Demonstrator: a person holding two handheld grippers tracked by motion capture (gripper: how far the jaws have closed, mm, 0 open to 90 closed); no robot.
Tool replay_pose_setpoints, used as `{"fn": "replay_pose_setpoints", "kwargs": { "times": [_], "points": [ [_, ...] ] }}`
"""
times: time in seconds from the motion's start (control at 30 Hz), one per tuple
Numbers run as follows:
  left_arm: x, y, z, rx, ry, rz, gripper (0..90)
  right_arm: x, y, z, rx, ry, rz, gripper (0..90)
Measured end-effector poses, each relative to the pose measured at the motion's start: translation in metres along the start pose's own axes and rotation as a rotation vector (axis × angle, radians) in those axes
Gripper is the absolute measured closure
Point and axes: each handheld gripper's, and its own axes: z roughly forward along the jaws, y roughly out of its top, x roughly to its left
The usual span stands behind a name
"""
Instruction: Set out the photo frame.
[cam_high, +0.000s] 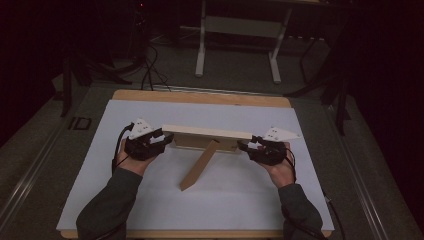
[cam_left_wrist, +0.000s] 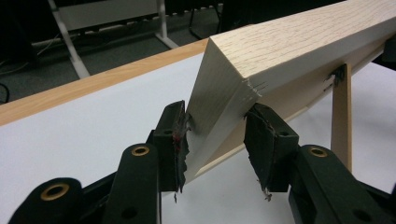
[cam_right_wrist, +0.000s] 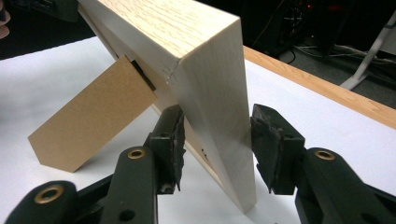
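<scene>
Frame front faces away; both elbows cut off

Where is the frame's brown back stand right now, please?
In the high view, the stand slants from the wooden frame toward the person, between both grippers.

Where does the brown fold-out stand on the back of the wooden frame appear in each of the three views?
High view: stand at centre, slanting down-left from the wooden frame.
Left gripper view: narrow strip at far right.
Right gripper view: broad brown panel at left.
Shared landmark: the frame's pale wood-grain top edge.
</scene>
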Motion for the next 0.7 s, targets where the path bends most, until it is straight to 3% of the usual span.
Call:
{"fn": "replay_pose_setpoints", "kwargs": {
  "times": [0.7],
  "points": [
    [0.014,0.010,0.012,0.020,-0.008,-0.042,60.2,0.005,0.003,-0.003,-0.005,0.018,-0.027,59.8]
  ]
}}
